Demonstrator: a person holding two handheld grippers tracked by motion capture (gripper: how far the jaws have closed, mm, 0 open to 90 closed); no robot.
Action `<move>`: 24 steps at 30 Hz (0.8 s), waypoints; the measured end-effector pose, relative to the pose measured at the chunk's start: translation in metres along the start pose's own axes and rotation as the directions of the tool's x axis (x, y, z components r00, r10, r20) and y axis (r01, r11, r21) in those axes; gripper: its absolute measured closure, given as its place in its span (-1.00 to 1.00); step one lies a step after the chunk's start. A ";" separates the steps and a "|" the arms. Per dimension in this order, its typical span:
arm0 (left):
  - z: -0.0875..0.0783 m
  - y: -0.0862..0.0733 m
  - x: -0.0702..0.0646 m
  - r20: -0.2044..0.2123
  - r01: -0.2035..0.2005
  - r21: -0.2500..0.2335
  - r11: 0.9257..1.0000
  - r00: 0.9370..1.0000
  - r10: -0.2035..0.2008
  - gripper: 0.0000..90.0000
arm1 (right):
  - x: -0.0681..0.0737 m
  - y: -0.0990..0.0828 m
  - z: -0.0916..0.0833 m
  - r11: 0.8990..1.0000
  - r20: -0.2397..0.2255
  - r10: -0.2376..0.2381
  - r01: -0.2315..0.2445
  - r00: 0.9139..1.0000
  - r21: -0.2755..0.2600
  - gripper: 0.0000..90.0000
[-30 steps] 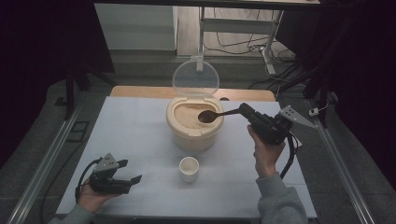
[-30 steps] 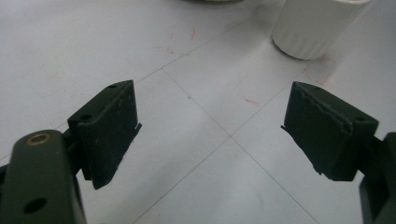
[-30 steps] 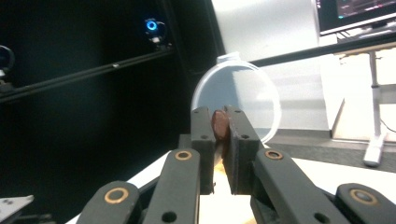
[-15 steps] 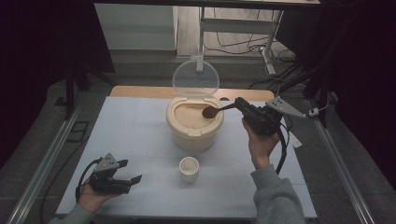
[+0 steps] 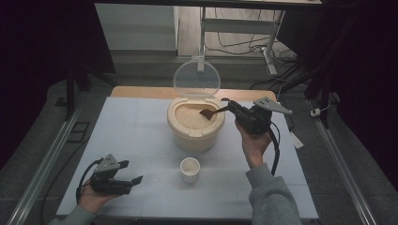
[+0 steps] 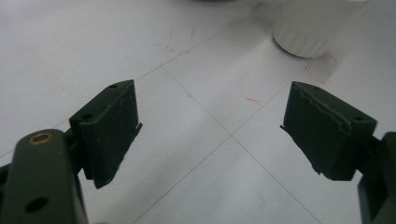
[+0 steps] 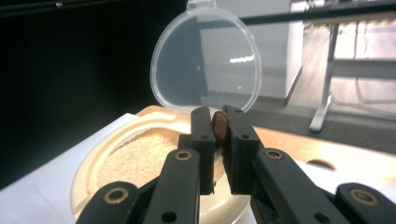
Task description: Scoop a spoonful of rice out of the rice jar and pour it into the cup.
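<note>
The white table [image 5: 141, 140] carries everything in front of me. At its far middle stands my cream tub [image 5: 195, 124] of pale grain, its clear round lid [image 5: 196, 78] hinged upright behind it. A small white cup [image 5: 190, 169] sits near the tub on my side of it. My right gripper [image 5: 234, 110] is raised beside the tub's right rim, jaws closed on the handle of a brown spoon [image 5: 212, 112] whose bowl is over the grain. My left gripper [image 5: 126, 172] rests low at the near left, jaws spread wide, holding nothing.
</note>
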State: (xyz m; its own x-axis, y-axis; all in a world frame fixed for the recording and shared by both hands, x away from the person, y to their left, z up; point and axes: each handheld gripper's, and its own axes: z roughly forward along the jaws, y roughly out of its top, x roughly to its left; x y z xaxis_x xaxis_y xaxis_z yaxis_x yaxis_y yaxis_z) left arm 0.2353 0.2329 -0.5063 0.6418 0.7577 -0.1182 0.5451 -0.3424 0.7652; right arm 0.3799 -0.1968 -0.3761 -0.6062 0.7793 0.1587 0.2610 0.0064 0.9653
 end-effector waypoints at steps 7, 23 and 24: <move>0.001 0.000 0.000 0.000 -0.001 0.001 1.000 1.000 0.001 -0.60 | -0.011 -0.015 0.009 0.986 -0.037 0.168 -0.167 0.985 0.027 0.85; 0.001 0.001 -0.001 -0.003 -0.010 0.001 1.000 1.000 0.010 -0.59 | -0.022 -0.023 0.010 0.932 -0.054 0.361 -0.360 0.931 0.033 0.84; 0.001 0.001 -0.001 -0.004 -0.013 0.002 1.000 1.000 0.013 -0.59 | -0.022 -0.023 0.009 0.928 -0.056 0.372 -0.370 0.927 0.032 0.84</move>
State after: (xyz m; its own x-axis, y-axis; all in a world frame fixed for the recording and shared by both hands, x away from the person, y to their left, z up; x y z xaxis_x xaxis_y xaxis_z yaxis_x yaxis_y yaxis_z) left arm 0.2354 0.2313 -0.5062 0.6466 0.7554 -0.1062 0.5379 -0.3529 0.7656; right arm 0.3942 -0.2081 -0.4040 -0.5069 0.6894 0.5175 0.4911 -0.2624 0.8306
